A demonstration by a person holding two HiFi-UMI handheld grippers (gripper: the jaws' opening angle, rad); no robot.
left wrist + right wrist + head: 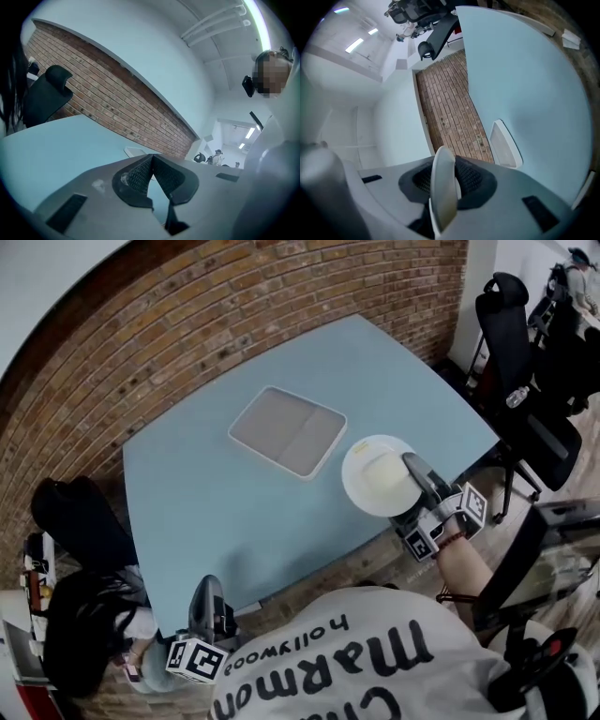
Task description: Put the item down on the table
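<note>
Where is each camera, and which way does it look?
Head view: on the person's head, looking down at table, tray, plate; left gripper, right gripper, shirt show.
Left gripper view: on that gripper, looking across the table to the brick wall; shut jaws show.
Right gripper view: on that gripper, tipped sideways, facing tray; jaws grip the plate.
All three see the tray.

probably an office: black office chairs beside a pale blue table, brick wall, ceiling strip lights.
</note>
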